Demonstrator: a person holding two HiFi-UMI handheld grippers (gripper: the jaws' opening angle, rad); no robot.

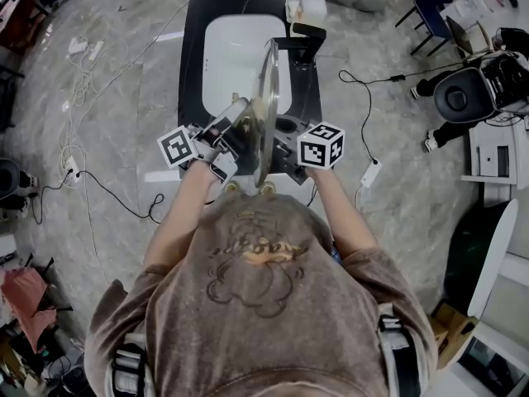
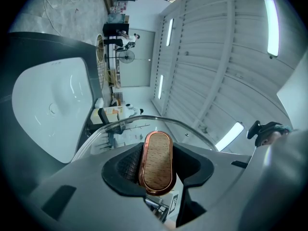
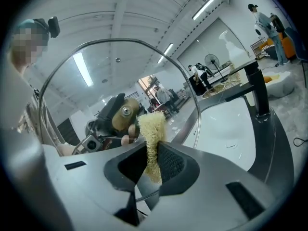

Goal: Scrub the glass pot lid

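Observation:
A glass pot lid (image 1: 266,114) stands on edge above the white sink (image 1: 227,48). My left gripper (image 1: 235,135) is shut on the lid's handle, an oval wooden knob with a copper rim (image 2: 155,162); the lid's rim (image 2: 144,124) arcs just beyond it. On the lid's other side, my right gripper (image 1: 285,151) is shut on a pale yellow fibrous scrubber (image 3: 150,134), whose tip is at the glass (image 3: 120,81). Through the glass, the right gripper view shows the handle's screw (image 3: 124,113) and the left gripper.
A black faucet (image 1: 306,44) stands at the sink's right side on the dark counter, with a white bottle (image 1: 312,5) behind it. Cables lie on the grey floor around. The sink basin (image 3: 231,124) lies beyond the lid to the right.

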